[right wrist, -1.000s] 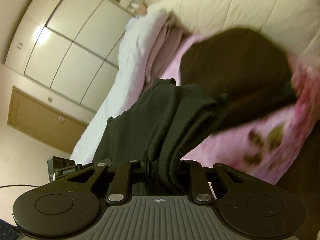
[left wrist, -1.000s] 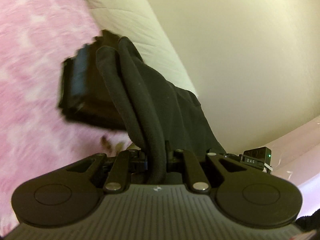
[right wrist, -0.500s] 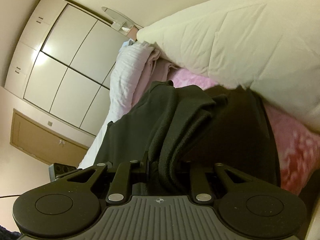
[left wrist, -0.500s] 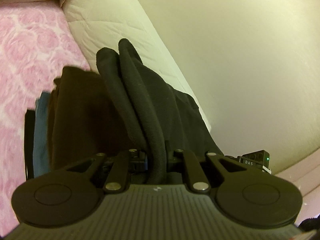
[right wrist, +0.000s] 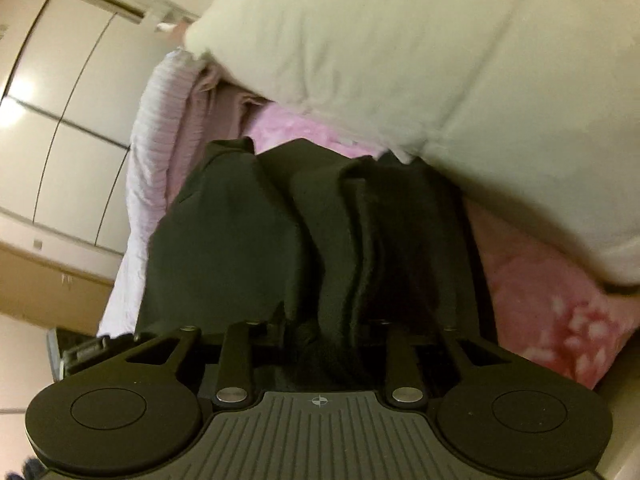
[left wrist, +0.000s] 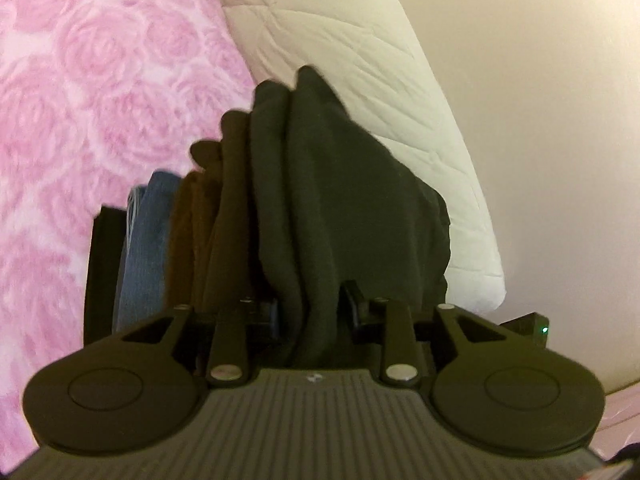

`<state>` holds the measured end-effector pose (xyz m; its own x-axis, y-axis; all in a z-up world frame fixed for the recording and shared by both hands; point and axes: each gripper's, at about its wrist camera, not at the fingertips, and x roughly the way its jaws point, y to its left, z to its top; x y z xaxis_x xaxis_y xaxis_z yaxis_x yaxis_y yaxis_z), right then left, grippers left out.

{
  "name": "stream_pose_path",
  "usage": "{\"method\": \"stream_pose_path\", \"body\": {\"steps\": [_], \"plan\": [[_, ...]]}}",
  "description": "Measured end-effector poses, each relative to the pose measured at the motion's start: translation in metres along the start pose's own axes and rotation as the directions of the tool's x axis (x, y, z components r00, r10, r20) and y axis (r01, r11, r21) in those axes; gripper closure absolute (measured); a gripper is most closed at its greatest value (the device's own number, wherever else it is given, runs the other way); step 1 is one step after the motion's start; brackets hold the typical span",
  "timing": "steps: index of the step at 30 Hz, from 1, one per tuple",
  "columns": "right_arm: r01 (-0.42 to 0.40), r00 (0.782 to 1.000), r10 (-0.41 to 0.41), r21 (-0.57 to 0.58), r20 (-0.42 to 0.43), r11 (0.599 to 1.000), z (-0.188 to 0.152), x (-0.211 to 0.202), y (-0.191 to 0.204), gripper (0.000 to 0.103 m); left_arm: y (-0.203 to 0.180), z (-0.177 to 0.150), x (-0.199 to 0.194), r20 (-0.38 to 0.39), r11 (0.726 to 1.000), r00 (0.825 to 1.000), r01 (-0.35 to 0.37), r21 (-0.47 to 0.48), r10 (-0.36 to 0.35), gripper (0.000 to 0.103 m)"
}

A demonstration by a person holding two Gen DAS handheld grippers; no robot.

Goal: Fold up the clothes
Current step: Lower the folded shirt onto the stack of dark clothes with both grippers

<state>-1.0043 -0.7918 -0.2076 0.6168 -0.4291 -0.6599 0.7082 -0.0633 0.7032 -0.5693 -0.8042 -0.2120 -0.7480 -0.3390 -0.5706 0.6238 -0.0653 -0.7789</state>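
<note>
Left gripper (left wrist: 310, 312) fingers pinching folded black garment (left wrist: 344, 208), hanging over stack of folded clothes (left wrist: 172, 240) on pink rose blanket (left wrist: 80, 100); right gripper (right wrist: 324, 328) fingers clamped likewise; best lowered level, both edges aligned with stack, beside cream duvet (right wrist: 400, 60)

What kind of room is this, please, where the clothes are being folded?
Most likely a bedroom. A pink rose-patterned blanket lies beside a cream quilted duvet, and tall built-in wardrobe doors cover the far wall. A stack of folded clothes sits on the blanket.
</note>
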Motion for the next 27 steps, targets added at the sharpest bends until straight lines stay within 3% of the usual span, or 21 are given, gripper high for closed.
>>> {"method": "stream_pose_path", "body": {"steps": [2, 5, 7, 9, 11, 12, 15, 17, 18, 21, 25, 27], "plan": [[0.012, 1.000, -0.012, 0.001, 0.003, 1.000, -0.009, -0.013, -0.001, 0.066, -0.002, -0.004, -0.009, 0.005, 0.999, 1.000, -0.029, -0.014, 0.029, 0.075], [0.032, 0.999, -0.033, 0.034, 0.020, 0.999, -0.012, -0.028, -0.004, 0.065, -0.006, -0.011, -0.022, 0.012, 0.997, 0.997, -0.073, -0.035, 0.074, 0.074], [0.104, 0.992, -0.106, 0.019, 0.070, 0.994, -0.015, -0.042, 0.005, 0.064, -0.016, -0.015, -0.038, 0.057, 0.987, 0.986, -0.158, -0.014, 0.159, 0.075], [0.245, 0.961, -0.237, -0.039, 0.142, 0.969, -0.022, -0.062, 0.023, 0.064, -0.038, -0.020, -0.057, 0.110, 0.965, 0.962, -0.258, 0.053, 0.252, 0.076], [0.370, 0.912, -0.335, -0.120, 0.237, 0.921, -0.031, -0.075, 0.047, 0.064, -0.064, -0.025, -0.068, 0.151, 0.937, 0.941, -0.322, 0.137, 0.302, 0.076], [0.379, 0.906, -0.332, -0.151, 0.263, 0.913, -0.035, -0.078, 0.058, 0.064, -0.076, -0.028, -0.070, 0.161, 0.928, 0.939, -0.329, 0.171, 0.304, 0.076], [0.333, 0.919, -0.257, -0.237, 0.299, 0.913, -0.050, -0.086, 0.085, 0.064, -0.099, -0.044, -0.059, 0.137, 0.923, 0.958, -0.279, 0.266, 0.251, 0.076], [0.349, 0.927, -0.282, -0.286, 0.248, 0.893, -0.062, -0.071, 0.087, 0.064, -0.097, -0.058, -0.038, 0.093, 0.907, 0.954, -0.300, 0.297, 0.285, 0.076], [0.359, 0.928, -0.303, -0.310, 0.215, 0.880, -0.067, -0.062, 0.086, 0.064, -0.090, -0.064, -0.025, 0.061, 0.898, 0.944, -0.329, 0.293, 0.326, 0.080], [0.390, 0.919, -0.378, -0.376, 0.108, 0.841, -0.083, -0.032, 0.076, 0.064, -0.069, -0.076, -0.004, 0.019, 0.881, 0.917, -0.388, 0.271, 0.398, 0.080], [0.364, 0.929, -0.367, -0.275, 0.043, 0.890, -0.070, -0.042, 0.057, 0.064, -0.076, -0.061, -0.018, 0.013, 0.857, 0.902, -0.414, 0.306, 0.431, 0.083], [0.411, 0.910, -0.407, -0.281, 0.077, 0.867, -0.056, -0.057, 0.070, 0.064, -0.087, -0.047, -0.032, 0.034, 0.840, 0.893, -0.436, 0.324, 0.450, 0.085]]}}
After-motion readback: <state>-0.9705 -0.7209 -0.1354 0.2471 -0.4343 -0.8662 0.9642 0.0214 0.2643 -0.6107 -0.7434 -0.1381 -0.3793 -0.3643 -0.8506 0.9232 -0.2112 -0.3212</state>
